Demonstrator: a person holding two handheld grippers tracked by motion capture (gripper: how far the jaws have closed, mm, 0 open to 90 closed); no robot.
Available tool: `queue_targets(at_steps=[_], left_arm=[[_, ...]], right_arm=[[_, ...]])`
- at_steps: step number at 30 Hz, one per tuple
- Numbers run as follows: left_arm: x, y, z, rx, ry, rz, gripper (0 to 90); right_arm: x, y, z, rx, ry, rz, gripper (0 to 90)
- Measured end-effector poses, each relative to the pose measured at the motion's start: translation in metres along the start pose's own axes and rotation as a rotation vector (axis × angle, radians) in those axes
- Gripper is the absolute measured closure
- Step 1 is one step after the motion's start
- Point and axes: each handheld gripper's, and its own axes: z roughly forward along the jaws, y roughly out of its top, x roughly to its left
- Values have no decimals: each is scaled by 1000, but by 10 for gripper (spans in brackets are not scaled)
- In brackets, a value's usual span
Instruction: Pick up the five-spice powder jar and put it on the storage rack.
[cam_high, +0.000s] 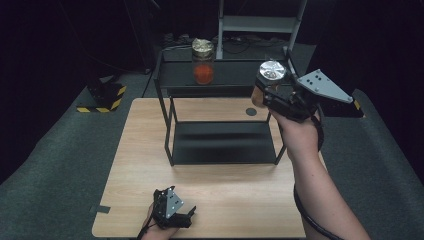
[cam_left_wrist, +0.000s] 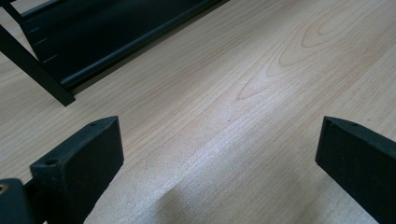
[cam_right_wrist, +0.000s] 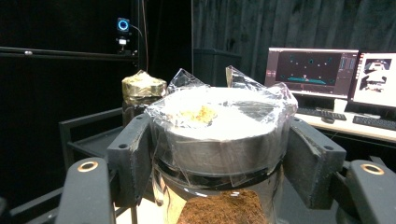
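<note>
My right gripper (cam_high: 270, 87) is shut on a glass jar (cam_high: 269, 80) with a silver lid wrapped in clear film; brown powder fills it. It hangs in the air by the right end of the black shelf's top tier (cam_high: 230, 75). In the right gripper view both pads clamp the silver lid (cam_right_wrist: 219, 135) from either side. A second jar (cam_high: 203, 61) with a gold lid and orange contents stands on that top tier, and its gold lid (cam_right_wrist: 143, 86) shows behind the held jar. My left gripper (cam_high: 187, 216) rests open near the table's front edge, jaws wide over bare wood (cam_left_wrist: 219, 154).
The black two-tier shelf's lower tier (cam_high: 222, 142) sits mid-table on the light wooden table (cam_high: 135, 165). A round dark grommet (cam_high: 251, 112) lies in the tabletop behind it. A yellow-black striped block (cam_high: 102, 97) is on the floor at left. Monitors (cam_right_wrist: 317, 70) stand beyond.
</note>
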Motion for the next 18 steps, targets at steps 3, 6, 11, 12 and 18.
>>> queue_targets(at_steps=[3, 6, 11, 12, 18], left_arm=[[1, 0, 0, -2, -2, -6, 12], [1, -1, -1, -2, -4, -6, 12], [1, -1, -1, -7, -4, -9, 12], [1, -1, -1, -7, -4, -8, 12], [3, -3, -1, -15, -6, -21, 12]], right_arm=[[0, 2, 7, 5, -2, -7, 317], [0, 3, 15, 11, -4, -7, 317], [-4, 3, 27, 16, -3, 7, 317], [-4, 4, 31, 18, -6, 5, 317], [-5, 9, 48, 26, -20, 2, 317]])
